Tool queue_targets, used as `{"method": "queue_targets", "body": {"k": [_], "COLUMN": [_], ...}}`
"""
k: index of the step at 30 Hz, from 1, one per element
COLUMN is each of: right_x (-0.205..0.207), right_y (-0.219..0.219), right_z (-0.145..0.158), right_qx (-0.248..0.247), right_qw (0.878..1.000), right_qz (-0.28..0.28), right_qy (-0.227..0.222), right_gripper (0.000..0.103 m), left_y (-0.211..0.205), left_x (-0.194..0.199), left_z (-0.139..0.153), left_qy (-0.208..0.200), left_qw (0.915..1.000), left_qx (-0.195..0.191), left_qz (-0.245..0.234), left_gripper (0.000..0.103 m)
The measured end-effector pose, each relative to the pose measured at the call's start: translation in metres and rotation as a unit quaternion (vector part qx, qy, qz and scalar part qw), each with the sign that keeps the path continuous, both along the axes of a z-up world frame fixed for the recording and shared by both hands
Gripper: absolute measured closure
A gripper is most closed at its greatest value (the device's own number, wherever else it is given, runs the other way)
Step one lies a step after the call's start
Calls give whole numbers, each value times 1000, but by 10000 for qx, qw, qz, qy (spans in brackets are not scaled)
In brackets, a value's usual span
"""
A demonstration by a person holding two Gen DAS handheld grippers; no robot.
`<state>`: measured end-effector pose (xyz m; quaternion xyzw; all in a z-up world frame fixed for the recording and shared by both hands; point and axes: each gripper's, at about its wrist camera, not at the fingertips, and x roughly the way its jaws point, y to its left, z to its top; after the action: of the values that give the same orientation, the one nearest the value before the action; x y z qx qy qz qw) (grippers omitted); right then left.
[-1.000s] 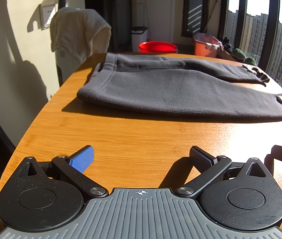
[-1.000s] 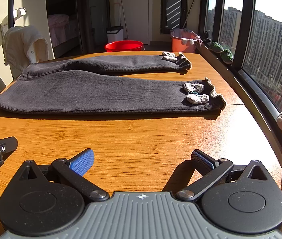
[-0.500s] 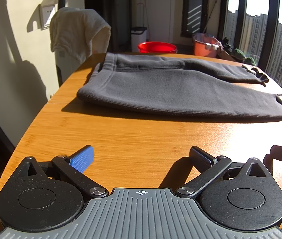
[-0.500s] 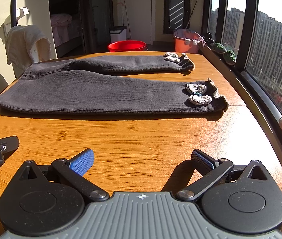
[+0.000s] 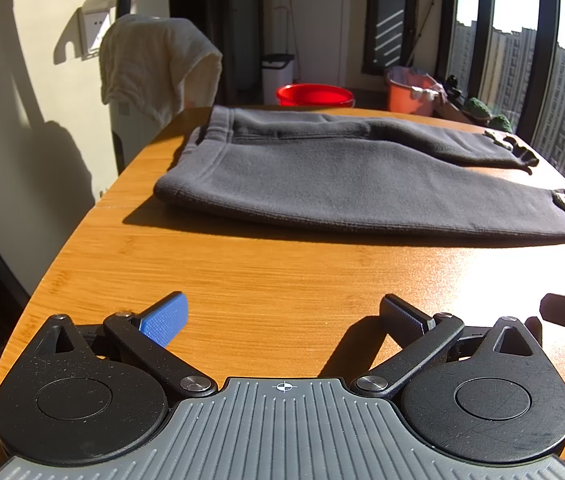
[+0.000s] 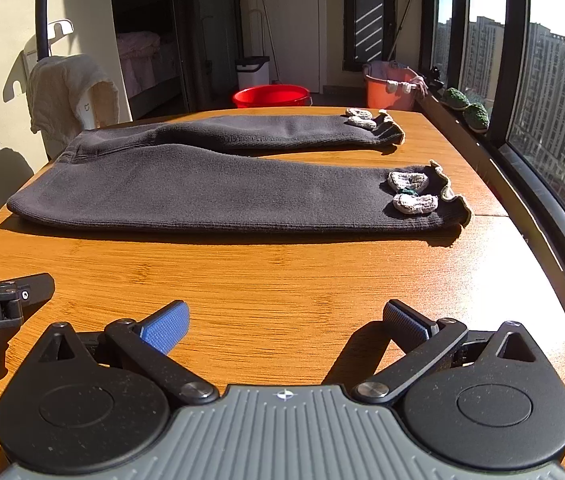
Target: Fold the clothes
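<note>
One pair of dark grey trousers [image 6: 210, 192] lies flat on the wooden counter [image 6: 282, 280], waistband [image 5: 206, 148] toward the wall side and the two legs running toward the window. The legs are spread apart, the near leg ending in a frilled cuff [image 6: 448, 200] with small pale knitted ornaments [image 6: 410, 192], the far leg ending in a matching cuff [image 6: 386, 130]. Nothing has yet been folded.

Both tongs sit low over the bare counter, well short of the cloth. The left tongs [image 5: 282, 316] face the waistband end and stand wide apart, holding nothing. The right tongs [image 6: 284, 320] face the cuff end, equally wide apart and empty. Each appears at the edge of the other's view.

Judged from this layout, the step in hand is the approach for a first fold, most likely bringing one leg over the other. To do it well, the left tongs should take the near edge of the waistband and the right tongs the near cuff, each biting only the layers meant to move. Lifting both ends together and keeping the cloth taut between them should prevent a sagging middle and a crooked crease. The knitted ornaments may snag or bunch, so a grip beside them seems wiser.

Beyond the counter stand a red basin [image 6: 270, 96], an orange tub [image 6: 392, 86] and a pale towel [image 5: 154, 64] draped by the wall.
</note>
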<state>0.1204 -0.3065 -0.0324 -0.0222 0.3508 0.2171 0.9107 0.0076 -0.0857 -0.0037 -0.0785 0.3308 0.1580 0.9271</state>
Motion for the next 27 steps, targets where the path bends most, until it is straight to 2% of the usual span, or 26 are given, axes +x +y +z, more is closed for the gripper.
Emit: {"method": "queue_targets", "body": {"k": [2, 5, 8, 9, 10, 11, 12, 13, 16, 19, 21, 27], "right_x": [5, 25, 60, 71, 83, 96, 110, 125, 171, 211, 231, 269], "right_y": [-11, -17, -14, -11, -8, -4, -2, 0, -1, -10, -16, -31], "right_z": [6, 28, 49, 53, 56, 59, 60, 61, 59, 52, 46, 33], "right_qx": [388, 459, 487, 498, 471, 415, 366, 329, 195, 194, 252, 562], "right_qw": [9988, 9962, 9928, 9925, 9926, 9932, 9943, 9956, 9976, 9976, 9972, 9949], "right_qz": [311, 322, 329, 303, 303, 305, 257, 180, -166, -453, -585, -833], "right_qy": [-22, -660, -1043, -1070, -1076, -1047, -965, -857, -637, -496, -403, -89], "right_gripper": [0, 0, 0, 4, 20, 30, 47, 55, 56, 56, 56, 65], "left_y": [8, 22, 31, 34, 37, 41, 46, 54, 84, 126, 152, 186], "left_x": [-3, 10, 44, 57, 70, 83, 95, 106, 141, 168, 181, 207], "left_z": [9, 41, 64, 68, 68, 67, 66, 65, 61, 51, 43, 23], "left_qy": [-245, -675, -793, -778, -736, -703, -695, -714, -642, -322, -143, 43], "left_qw": [9992, 9957, 9941, 9939, 9938, 9937, 9937, 9939, 9961, 9978, 9969, 9953], "left_qx": [-270, -448, -289, -232, -204, -188, -174, -162, -202, -563, -767, -956], "left_qz": [-172, -449, -674, -746, -808, -856, -863, -825, -569, -161, 49, 136], "left_gripper": [0, 0, 0, 0, 0, 0, 0, 0, 0, 5, 23, 19]}}
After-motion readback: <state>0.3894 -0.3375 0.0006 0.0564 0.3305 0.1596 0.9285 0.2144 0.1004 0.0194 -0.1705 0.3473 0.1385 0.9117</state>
